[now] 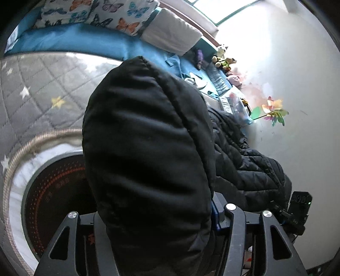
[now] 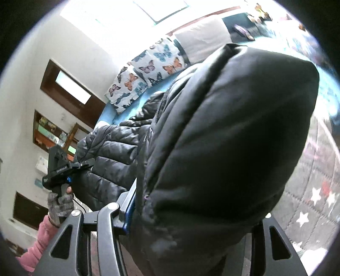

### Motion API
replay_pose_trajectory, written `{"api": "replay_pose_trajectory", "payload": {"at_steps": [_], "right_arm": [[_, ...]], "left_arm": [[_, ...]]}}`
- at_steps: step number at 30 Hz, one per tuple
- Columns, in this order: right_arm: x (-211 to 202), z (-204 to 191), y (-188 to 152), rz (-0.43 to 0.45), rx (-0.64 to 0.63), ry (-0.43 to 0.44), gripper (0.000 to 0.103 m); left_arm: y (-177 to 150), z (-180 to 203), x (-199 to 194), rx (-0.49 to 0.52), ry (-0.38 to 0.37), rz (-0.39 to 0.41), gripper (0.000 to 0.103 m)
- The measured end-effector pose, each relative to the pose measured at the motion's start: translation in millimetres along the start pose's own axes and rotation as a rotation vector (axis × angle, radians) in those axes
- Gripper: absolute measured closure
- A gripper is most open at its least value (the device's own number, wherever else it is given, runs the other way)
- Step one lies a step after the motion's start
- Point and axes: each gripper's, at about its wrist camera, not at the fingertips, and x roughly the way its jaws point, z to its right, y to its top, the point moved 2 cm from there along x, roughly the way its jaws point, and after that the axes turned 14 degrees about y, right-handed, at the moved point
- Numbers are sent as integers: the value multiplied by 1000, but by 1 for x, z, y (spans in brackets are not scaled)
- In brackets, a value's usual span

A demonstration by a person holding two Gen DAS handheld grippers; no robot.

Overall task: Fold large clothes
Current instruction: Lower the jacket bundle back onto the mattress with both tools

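Nearest each camera, a black puffer jacket (image 1: 148, 148) bulges up between the fingers and fills the middle of both views. The left gripper (image 1: 153, 214) stands about half open, clamped on a thick fold of the jacket. The right gripper (image 2: 191, 214) is set the same way on another fold, its blue pad (image 2: 129, 212) pressed to the fabric. The rest of the jacket stretches between the two tools, raised off the grey starred quilt (image 1: 31, 95). In the right view a gloved hand (image 2: 60, 204) grips the left tool's handle. Farther off lie a blue sheet (image 1: 74, 40), a butterfly pillow (image 1: 102, 14) and small toys (image 1: 223, 57) by the white wall.
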Motion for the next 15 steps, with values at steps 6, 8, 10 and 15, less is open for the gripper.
{"api": "replay_pose_trajectory", "payload": {"at_steps": [6,8,10,15], "right_arm": [[14,9,-5,-17,40,-7,30],[16,12,-5,-27,62,-9,28],[18,12,-5,-35,89,-1,26],[8,4,5,-32,105,-7,26]], "left_arm": [[-13,-10,11,-34,27,-24,24],[-15,-20,11,-34,30,-19,22],[-15,-31,14,-29,22,-21,21],[-12,-48,21,-26,19,-33,21]]}}
